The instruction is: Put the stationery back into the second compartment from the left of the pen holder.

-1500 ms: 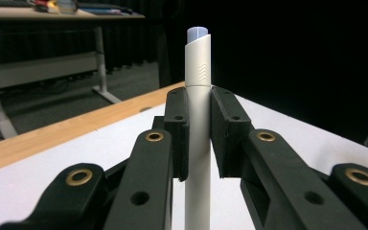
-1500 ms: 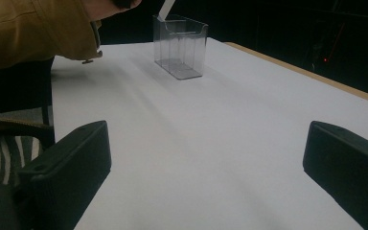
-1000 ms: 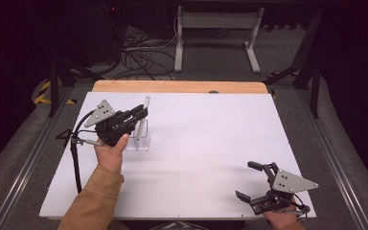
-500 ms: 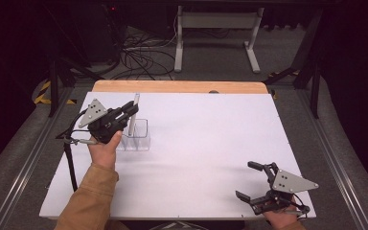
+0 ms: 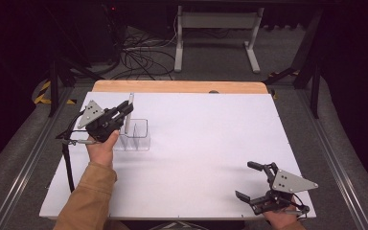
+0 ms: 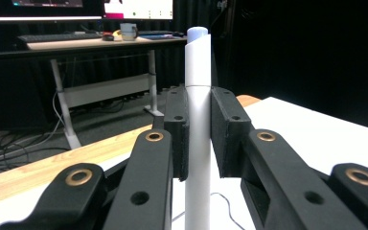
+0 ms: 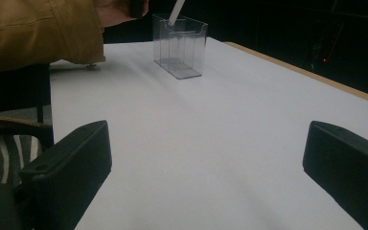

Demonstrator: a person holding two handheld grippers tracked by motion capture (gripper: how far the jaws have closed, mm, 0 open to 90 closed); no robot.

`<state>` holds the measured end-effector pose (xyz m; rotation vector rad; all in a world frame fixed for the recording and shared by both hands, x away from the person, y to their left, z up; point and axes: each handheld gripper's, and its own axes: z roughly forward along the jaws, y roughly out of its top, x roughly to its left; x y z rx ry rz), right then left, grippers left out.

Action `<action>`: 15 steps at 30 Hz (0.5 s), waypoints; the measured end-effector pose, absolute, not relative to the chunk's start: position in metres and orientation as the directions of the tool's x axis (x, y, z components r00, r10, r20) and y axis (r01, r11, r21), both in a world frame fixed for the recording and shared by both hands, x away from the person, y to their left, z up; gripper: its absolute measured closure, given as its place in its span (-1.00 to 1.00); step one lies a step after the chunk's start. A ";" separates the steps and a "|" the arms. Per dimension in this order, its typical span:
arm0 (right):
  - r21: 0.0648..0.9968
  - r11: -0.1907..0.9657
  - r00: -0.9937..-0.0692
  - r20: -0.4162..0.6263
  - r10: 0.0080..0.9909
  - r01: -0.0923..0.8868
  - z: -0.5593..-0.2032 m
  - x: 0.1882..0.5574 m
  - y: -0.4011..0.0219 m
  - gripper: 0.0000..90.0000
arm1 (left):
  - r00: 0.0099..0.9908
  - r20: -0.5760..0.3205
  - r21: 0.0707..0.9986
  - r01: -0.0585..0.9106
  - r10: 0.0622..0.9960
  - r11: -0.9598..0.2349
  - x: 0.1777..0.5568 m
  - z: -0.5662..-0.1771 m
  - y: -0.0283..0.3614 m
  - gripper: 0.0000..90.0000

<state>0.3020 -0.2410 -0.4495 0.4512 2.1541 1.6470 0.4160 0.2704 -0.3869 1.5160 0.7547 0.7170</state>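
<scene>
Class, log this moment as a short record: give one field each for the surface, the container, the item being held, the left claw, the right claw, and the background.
surface: white table with a wooden strip along its far edge
container: clear plastic box with compartments, standing at the table's left
held item: white tube, upright, lower end at the clear plastic box
left claw: shut on the white tube
right claw: open, holding nothing, low at the near right corner
background: cables on the floor and a white desk frame

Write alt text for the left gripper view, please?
Two black jaws of the left gripper are clamped on an upright white cylindrical tube. Behind lie the white table with its wooden edge, and a dark room.
</scene>
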 end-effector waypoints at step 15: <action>0.966 0.259 -0.872 -0.111 0.477 0.018 -0.450 0.302 -0.241 -0.93 | 0.586 0.019 0.995 0.072 0.810 -0.076 0.421 -0.393 0.271 0.75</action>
